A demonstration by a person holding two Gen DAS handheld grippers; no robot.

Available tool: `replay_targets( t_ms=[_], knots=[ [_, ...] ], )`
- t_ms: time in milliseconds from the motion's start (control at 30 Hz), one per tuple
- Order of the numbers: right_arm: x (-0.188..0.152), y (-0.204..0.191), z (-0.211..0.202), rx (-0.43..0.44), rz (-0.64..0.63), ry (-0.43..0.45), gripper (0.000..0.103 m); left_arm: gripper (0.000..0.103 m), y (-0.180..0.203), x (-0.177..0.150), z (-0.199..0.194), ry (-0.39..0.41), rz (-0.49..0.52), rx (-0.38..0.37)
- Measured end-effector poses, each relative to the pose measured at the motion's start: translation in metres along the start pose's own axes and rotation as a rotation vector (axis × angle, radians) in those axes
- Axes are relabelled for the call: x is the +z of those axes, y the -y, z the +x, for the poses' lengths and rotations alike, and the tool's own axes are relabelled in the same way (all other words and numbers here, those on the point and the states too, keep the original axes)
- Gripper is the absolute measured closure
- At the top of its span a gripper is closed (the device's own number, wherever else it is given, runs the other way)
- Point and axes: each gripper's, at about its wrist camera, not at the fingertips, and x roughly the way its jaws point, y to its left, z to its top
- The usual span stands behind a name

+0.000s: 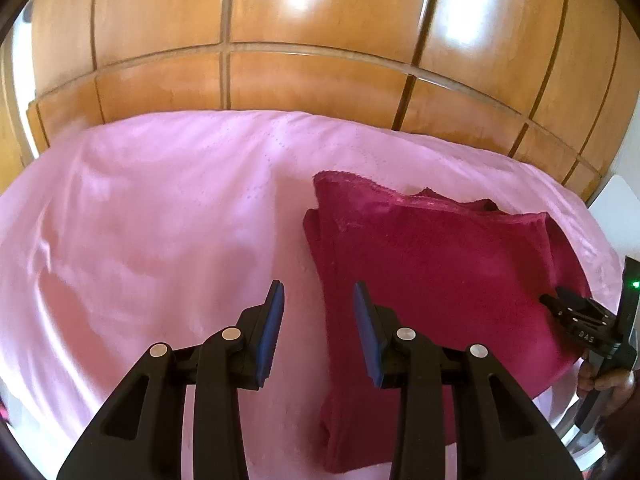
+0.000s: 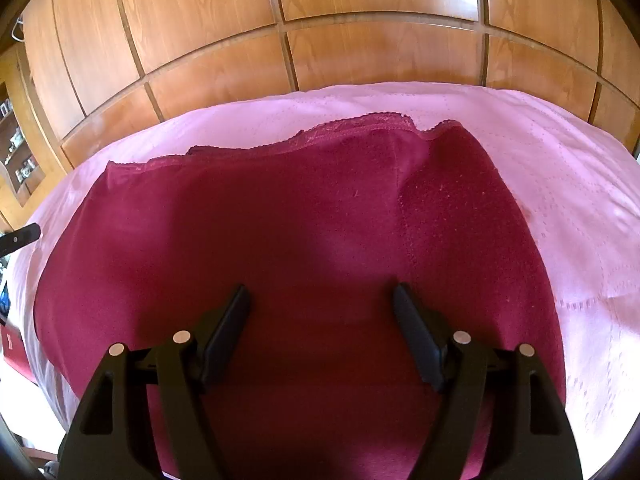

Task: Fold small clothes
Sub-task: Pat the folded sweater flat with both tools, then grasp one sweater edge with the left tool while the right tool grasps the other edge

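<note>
With both tongs, left [image 1: 319,295] and right [image 2: 322,300], open and empty over the maroon garment [image 2: 280,220], we should pinch its lace edge [image 2: 352,128] squarely before folding.

Garment [image 2: 280,232] matt maroon knit, lace-edged; sheet [image 1: 160,208] pink, perhaps satin; wardrobe [image 1: 320,20] glossy wood.

Crimson on pink

A deep crimson garment [image 2: 280,240] with lace-scalloped trim lies on a pale pink, dot-patterned bedsheet [image 1: 160,220]; wardrobe [image 2: 360,8] honey-brown.
</note>
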Motion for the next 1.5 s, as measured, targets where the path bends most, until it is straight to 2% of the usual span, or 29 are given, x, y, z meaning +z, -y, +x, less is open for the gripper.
replay_targets(
  t_ms=[33, 100, 867, 1033, 1133, 1167, 1200, 1233, 1267, 1333, 1400, 1433, 1500],
  knots=[
    [0.000, 0.000, 0.000, 0.000, 0.000, 0.001, 0.028, 0.062, 0.002, 0.001, 0.002, -0.001, 0.009, 0.007],
    [0.000, 0.000, 0.001, -0.001, 0.000, 0.003, 0.027, 0.056, 0.005, 0.004, 0.005, 0.001, 0.017, 0.017],
    [-0.007, -0.004, 0.006, -0.015, -0.024, 0.092, 0.022, 0.056, 0.014, 0.016, 0.043, -0.077, 0.059, 0.050],
    [-0.009, -0.006, 0.005, -0.016, -0.021, 0.100, 0.021, 0.056, 0.013, 0.020, 0.059, -0.109, 0.052, 0.032],
    [-0.009, -0.005, 0.005, -0.015, -0.022, 0.103, 0.021, 0.056, 0.007, 0.025, 0.076, -0.149, 0.018, -0.010],
    [-0.009, -0.005, 0.005, -0.015, -0.022, 0.104, 0.021, 0.060, 0.006, 0.026, 0.080, -0.156, 0.008, -0.028],
    [-0.009, -0.005, 0.005, -0.014, -0.022, 0.104, 0.021, 0.080, 0.006, 0.027, 0.083, -0.160, 0.002, -0.052],
    [-0.009, -0.005, 0.005, -0.014, -0.022, 0.103, 0.021, 0.093, 0.007, 0.031, 0.085, -0.162, -0.002, -0.072],
    [-0.009, -0.005, 0.005, -0.014, -0.022, 0.103, 0.021, 0.097, 0.008, 0.035, 0.082, -0.141, -0.001, -0.062],
    [-0.009, -0.005, 0.005, -0.013, -0.022, 0.105, 0.021, 0.097, 0.009, 0.048, 0.063, -0.039, -0.018, -0.082],
    [-0.009, -0.005, 0.005, -0.012, -0.023, 0.107, 0.021, 0.097, 0.010, 0.057, 0.053, 0.012, -0.026, -0.070],
    [-0.008, -0.005, 0.006, -0.011, -0.024, 0.107, 0.021, 0.097, 0.013, 0.059, 0.056, 0.009, -0.013, -0.047],
    [-0.008, -0.005, 0.006, -0.009, -0.023, 0.108, 0.020, 0.097, 0.020, 0.052, 0.077, -0.046, 0.045, 0.040]
  ],
)
